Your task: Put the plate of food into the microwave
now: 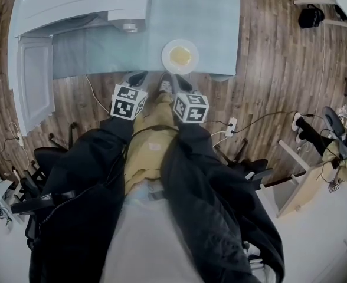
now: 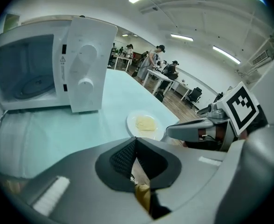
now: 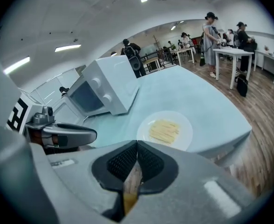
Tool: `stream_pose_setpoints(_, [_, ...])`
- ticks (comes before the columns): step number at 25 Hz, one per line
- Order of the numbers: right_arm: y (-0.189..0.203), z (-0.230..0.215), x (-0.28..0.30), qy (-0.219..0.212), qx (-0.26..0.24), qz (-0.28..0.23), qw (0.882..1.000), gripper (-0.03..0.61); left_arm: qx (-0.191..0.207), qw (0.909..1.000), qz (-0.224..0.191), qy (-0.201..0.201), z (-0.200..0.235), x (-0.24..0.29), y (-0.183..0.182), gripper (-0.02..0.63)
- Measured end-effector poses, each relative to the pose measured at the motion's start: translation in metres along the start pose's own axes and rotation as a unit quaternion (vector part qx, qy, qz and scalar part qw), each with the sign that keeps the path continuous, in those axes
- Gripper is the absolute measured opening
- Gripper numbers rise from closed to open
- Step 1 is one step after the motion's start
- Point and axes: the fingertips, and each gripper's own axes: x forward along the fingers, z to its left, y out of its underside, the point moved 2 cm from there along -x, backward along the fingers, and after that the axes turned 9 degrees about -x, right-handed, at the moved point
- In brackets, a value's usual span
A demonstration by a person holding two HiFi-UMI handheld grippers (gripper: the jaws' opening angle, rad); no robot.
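Note:
A white plate (image 1: 180,56) of pale yellow food sits near the front edge of the pale blue table (image 1: 221,28). In the gripper views the plate (image 2: 145,124) (image 3: 165,130) lies just beyond the jaws. The white microwave (image 1: 73,5) stands at the back left with its door (image 1: 35,81) swung open, and its cavity (image 2: 20,73) shows a turntable. My left gripper (image 1: 140,76) and right gripper (image 1: 169,82) hover side by side at the table's near edge, short of the plate. Both are shut and hold nothing (image 2: 136,141) (image 3: 137,146).
The open door juts out past the table's left front. Below lie a wood floor, office chairs (image 1: 49,158), a power strip (image 1: 231,125) and cables. Several people stand at far tables (image 3: 221,36) (image 2: 151,62).

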Motion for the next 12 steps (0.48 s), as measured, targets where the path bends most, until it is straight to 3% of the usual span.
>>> stream_pose_setpoints(12, [0.035,-0.040,0.013,0.015,0.098,0.033,0.995,0.058,0.020,0.9984,0.053,-0.001,-0.012,0.036,0.017,-0.003])
